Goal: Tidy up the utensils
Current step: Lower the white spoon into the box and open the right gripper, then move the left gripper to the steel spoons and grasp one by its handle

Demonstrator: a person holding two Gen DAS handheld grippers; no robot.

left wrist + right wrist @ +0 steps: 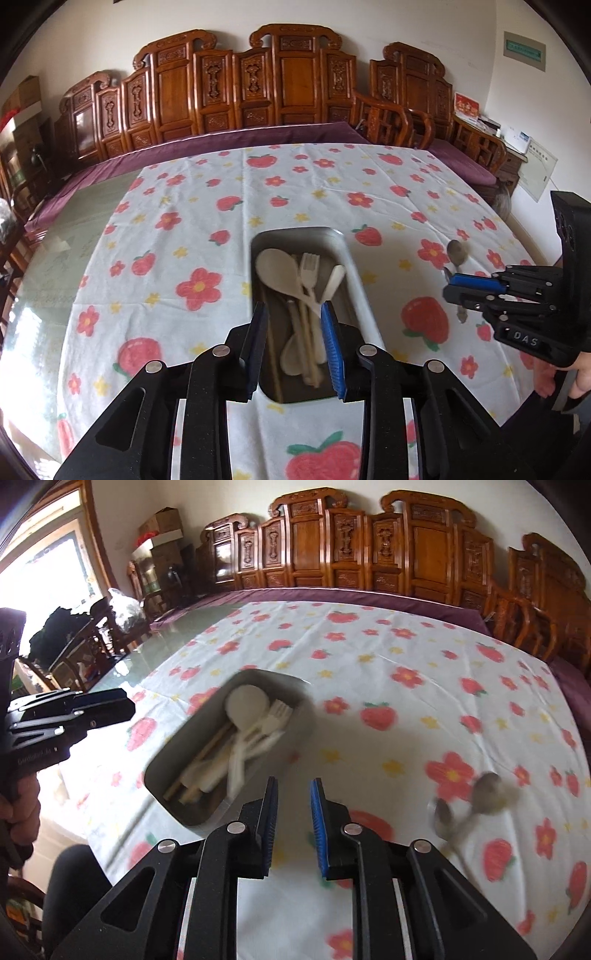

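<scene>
A metal tray lies mid-table. In it are a cream serving spoon, a cream fork, smaller cream spoons and wooden chopsticks. My left gripper hangs open over the tray's near half, and its pads press on nothing. Two metal spoons lie on the cloth to the right of the tray. My right gripper stands open by a narrow gap between tray and metal spoons, with nothing between its fingers.
A white tablecloth with red flowers and strawberries covers most of the glass-topped table. Carved wooden benches with purple cushions run behind it. A person's hand holds the right gripper's handle.
</scene>
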